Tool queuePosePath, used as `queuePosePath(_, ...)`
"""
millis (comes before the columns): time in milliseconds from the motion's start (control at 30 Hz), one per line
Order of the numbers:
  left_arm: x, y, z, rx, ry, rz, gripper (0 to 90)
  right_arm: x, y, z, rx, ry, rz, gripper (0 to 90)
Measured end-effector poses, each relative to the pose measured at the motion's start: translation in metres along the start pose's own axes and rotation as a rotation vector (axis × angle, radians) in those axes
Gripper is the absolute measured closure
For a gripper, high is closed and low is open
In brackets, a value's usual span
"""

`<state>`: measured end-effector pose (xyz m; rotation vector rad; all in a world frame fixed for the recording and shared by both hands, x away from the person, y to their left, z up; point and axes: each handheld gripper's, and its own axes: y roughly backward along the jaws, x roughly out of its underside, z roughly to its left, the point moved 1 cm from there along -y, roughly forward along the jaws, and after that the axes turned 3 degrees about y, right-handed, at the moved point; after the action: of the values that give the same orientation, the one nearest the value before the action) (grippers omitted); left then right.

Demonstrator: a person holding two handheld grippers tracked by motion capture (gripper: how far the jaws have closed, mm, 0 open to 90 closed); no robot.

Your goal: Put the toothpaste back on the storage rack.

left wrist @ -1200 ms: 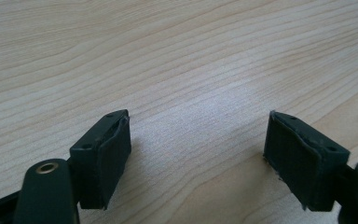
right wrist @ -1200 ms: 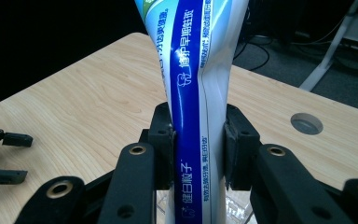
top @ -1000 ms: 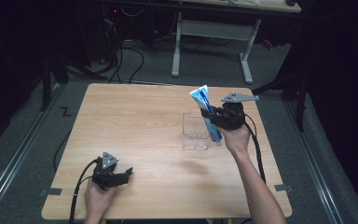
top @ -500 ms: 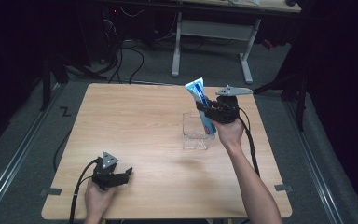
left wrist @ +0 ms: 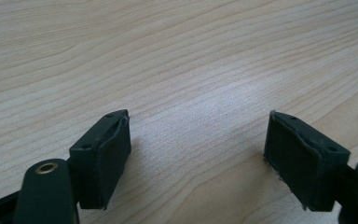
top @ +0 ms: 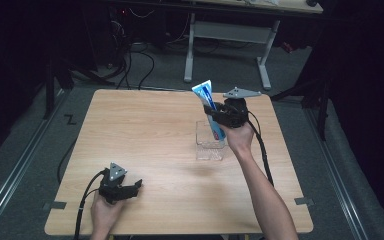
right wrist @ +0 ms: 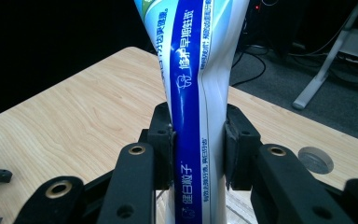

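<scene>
Toothpaste tube point(top: 211, 111): soft, light, slick; it stands tilted over the clear box point(top: 210, 141), right of centre on the tabletop point(top: 145, 135).
Hold: you pinch mid-body; squeeze gently.
Right tool point(top: 215, 113): clamped on it.
Left tool point(left wrist: 198, 156): spread, near-left, nothing between.

The toothpaste tube's point(right wrist: 196, 93) top and bottom run off the right gripper view; in the high view, its lower end sits hidden behind the right gripper point(top: 219, 114), over the clear box point(top: 210, 150).

The right gripper point(top: 215, 112) with its toothpaste tube point(top: 207, 102) has shifted left in the frame, over the clear box point(top: 210, 145).
</scene>
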<state>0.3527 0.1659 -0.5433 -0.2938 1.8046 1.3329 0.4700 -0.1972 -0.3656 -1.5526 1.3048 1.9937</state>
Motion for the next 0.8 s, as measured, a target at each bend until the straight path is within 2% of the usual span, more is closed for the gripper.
queuePosePath(300,0.000,0.000,0.000,0.001,0.002,0.000,23.1,0.003,-0.007,-0.003,0.009,-0.007,0.014,68.5)
queuePosePath(500,0.000,0.000,0.000,0.001,0.001,0.000,23.1,0.007,-0.014,-0.004,0.028,0.008,0.043,68.3)
queuePosePath(800,0.000,0.000,0.000,0.001,0.000,0.000,23.0,0.013,-0.017,-0.005,0.023,0.006,0.064,68.1)
